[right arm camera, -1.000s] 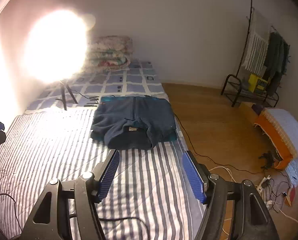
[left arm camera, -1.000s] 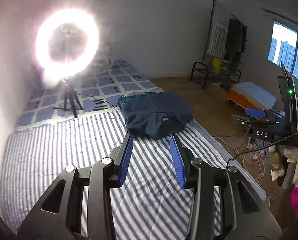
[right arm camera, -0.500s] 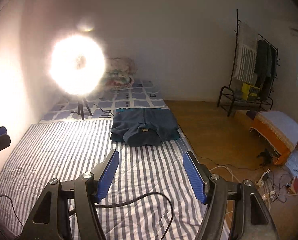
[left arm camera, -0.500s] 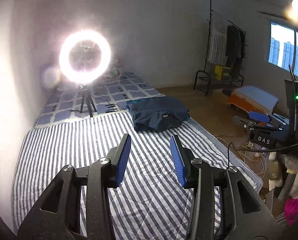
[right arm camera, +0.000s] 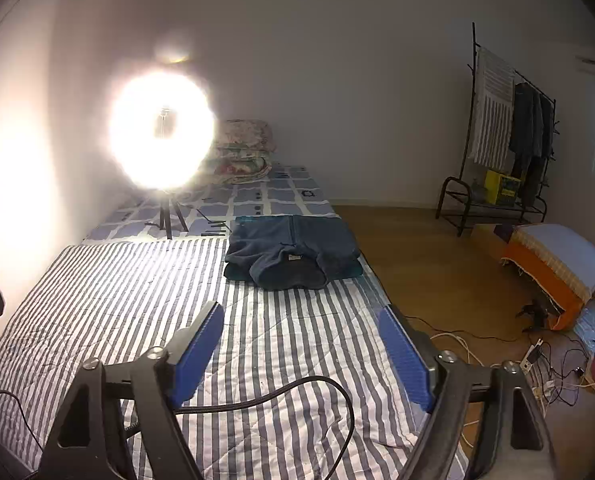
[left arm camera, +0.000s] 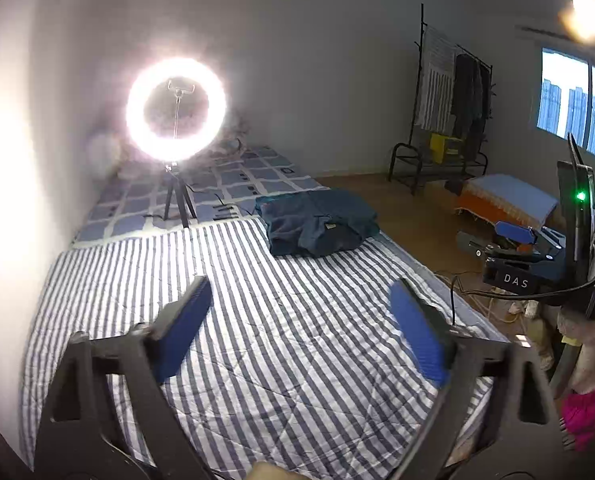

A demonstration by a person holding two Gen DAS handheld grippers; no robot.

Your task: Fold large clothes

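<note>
Blue folded garment (right arm camera: 293, 252) on striped bed (right arm camera: 109, 292), both claws empty.
Garment lies folded at far right edge of the striped cover, beside the checked blanket (right arm camera: 273, 196), well apart from both claws. Left claw (left arm camera: 297, 328) jaws opening, spread wide, nothing between the blue pads, only bedding below. Right claw (right arm camera: 303, 354) jaws opening too, wide, nothing held; black cable (right arm camera: 297, 396) loops across under it. Ring light (right arm camera: 161, 130) on tripod stands on the bed near the wall. Clothes rack (right arm camera: 505, 128) at far right on wooden floor (right arm camera: 417, 264).
</note>
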